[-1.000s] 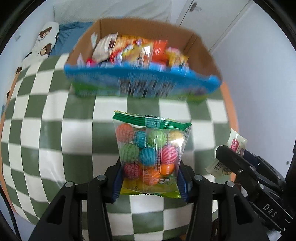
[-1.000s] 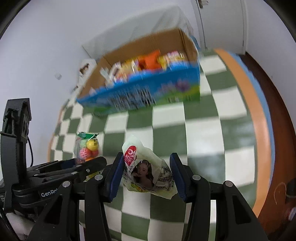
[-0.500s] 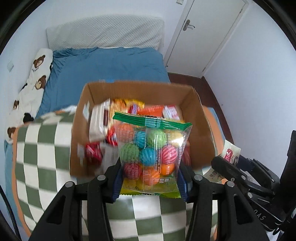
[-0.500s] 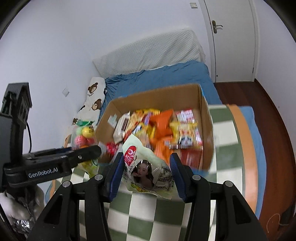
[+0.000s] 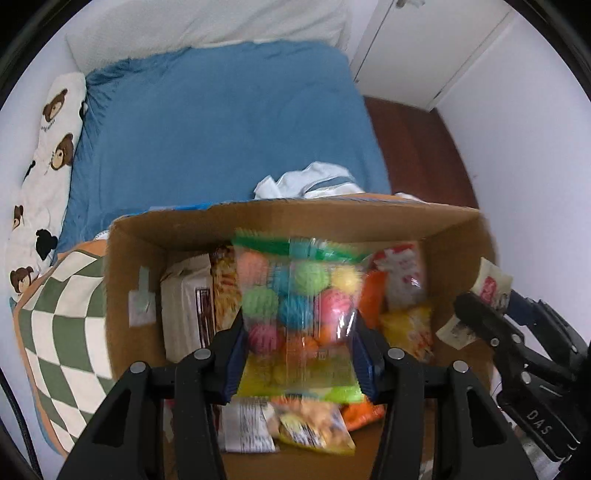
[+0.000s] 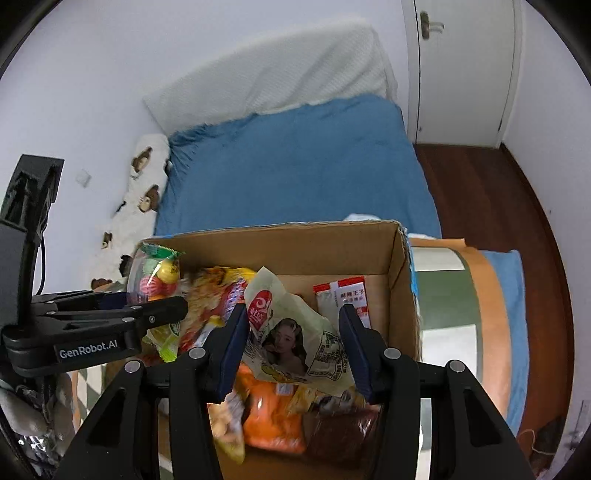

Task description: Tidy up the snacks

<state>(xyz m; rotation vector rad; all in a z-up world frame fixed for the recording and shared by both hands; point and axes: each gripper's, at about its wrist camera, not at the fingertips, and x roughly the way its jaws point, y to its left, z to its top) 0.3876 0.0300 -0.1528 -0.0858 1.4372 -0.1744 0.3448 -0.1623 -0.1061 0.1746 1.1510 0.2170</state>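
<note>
while blurred left, door handle point(image 6: 428, 26) visible.

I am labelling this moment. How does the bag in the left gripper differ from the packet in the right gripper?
The bag is clear with a green top and shows coloured balls; the packet is pale and opaque, with a printed portrait. The bag hangs flat; the packet is crumpled. Each is pinched in a gripper above the cardboard box.

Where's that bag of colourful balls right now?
The bag of colourful balls is clamped in the left gripper, above the open cardboard box of snacks.
</note>
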